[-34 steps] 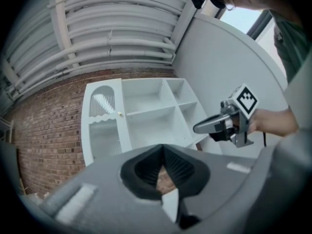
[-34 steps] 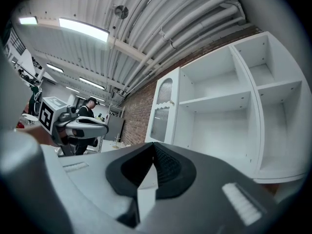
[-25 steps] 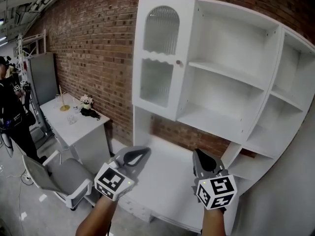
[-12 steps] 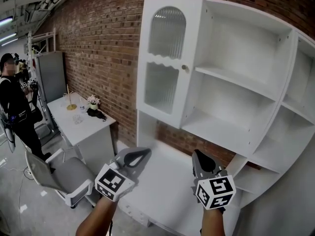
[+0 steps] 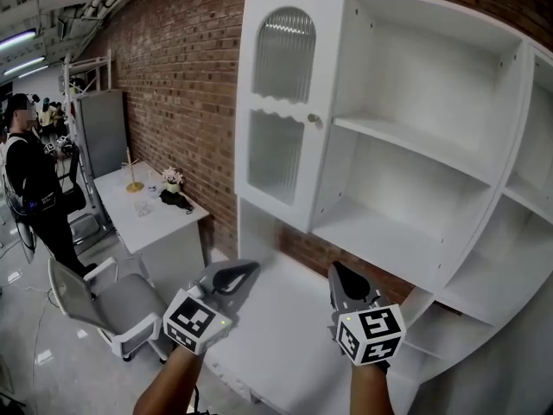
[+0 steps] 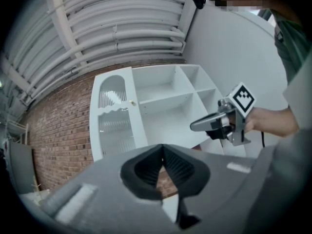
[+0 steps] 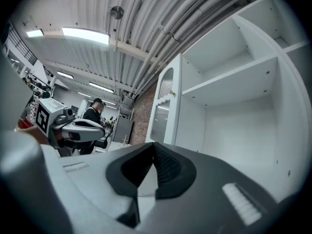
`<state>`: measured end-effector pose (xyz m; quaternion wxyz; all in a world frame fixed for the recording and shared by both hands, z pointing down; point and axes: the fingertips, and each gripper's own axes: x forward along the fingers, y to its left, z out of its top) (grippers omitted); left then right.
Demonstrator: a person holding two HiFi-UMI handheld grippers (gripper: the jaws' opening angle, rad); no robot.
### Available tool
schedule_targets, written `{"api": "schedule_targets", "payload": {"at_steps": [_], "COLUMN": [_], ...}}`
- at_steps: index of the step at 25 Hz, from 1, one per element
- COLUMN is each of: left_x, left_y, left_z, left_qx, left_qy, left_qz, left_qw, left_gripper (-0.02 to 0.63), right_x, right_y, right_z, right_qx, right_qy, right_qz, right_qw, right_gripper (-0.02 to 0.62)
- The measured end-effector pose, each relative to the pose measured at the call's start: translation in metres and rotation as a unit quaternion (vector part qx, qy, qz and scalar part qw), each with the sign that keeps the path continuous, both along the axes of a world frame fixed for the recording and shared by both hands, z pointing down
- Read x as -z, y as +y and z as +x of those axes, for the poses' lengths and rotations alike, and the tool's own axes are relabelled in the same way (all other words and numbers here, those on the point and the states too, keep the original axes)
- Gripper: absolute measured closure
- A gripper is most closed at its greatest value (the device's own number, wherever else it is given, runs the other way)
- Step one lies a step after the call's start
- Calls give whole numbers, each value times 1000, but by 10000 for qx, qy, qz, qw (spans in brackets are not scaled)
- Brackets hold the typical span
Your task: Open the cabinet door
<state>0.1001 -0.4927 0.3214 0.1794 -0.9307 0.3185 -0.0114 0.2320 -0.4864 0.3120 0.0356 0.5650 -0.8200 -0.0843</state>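
The cabinet door (image 5: 278, 102) is set at the shelf unit's (image 5: 406, 141) left end; a bench (image 5: 147, 219) is placed further left, against the wall (image 5: 186, 76).

The cabinet (image 5: 389, 85) runs off the head view's right edge, and the things on the side surface (image 5: 160, 223) are too small to tell.

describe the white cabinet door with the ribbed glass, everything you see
The white cabinet door is tall, seemingly painted wood, at the left end of the white shelf unit. It holds two ribbed glass panes: an arched one above, a rectangular one with a wavy top edge below. A small round knob sits midway on its right edge. It stands upright and looks shut; nothing touches it.
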Motion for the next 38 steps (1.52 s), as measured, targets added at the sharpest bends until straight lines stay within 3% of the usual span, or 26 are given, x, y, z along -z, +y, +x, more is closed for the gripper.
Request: {"api": "schedule_targets", "payload": {"at_steps": [11,31,38], "left_x": [-4,6,3], "left_y": [-26,-117,-127], "left_z": [2,-23,-33], "left_qx": [176,-606,-792], "left_qy": [4,2,-30], "left_qz": [-23,8,-9], "left_qw": [9998,9982,9969], "left_gripper": [604,604,604], "right_x": [-10,-19,-24], "right_y": [-40,-128,-158], "right_z": [17,1,-2], "right_qx": [37,-652,-711], "right_qy": [-70,-144,-172], "right_qz": [-121,-369,-511], "right_qw": [9999,9971,9960], "right_gripper": [589,589,574]}}
